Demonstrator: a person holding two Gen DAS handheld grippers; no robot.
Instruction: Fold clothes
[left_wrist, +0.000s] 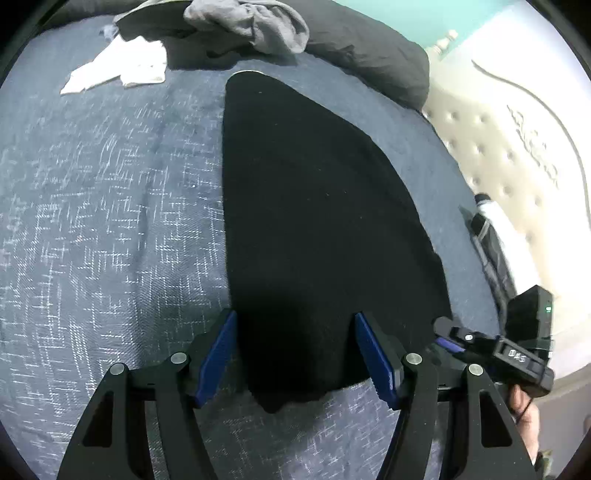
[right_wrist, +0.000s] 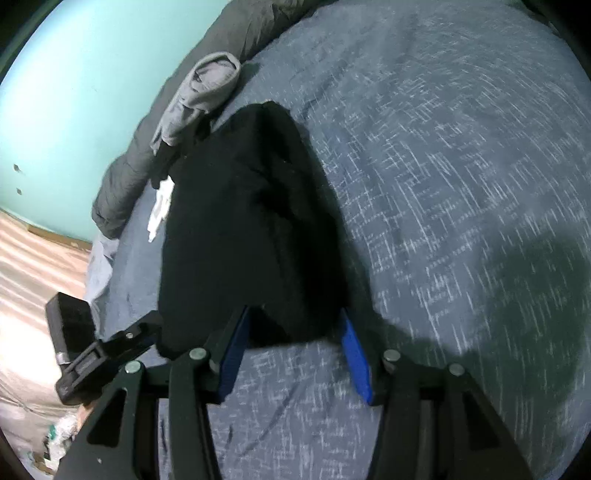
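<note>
A black garment lies folded flat on the blue-grey bedspread, narrowing toward its far end. My left gripper stands open over the garment's near edge, with the cloth lying between its blue pads and neither pad pressing on it. In the right wrist view the same black garment lies ahead. My right gripper is open at the garment's near right corner, and its blue pads are clear of the cloth. Each tool's black body shows at the edge of the other's view.
A crumpled grey garment and a white cloth lie at the far end by a dark pillow. Bare cream mattress shows at the right, with a black-and-white object at the bed's edge. A teal wall and the floor lie beyond.
</note>
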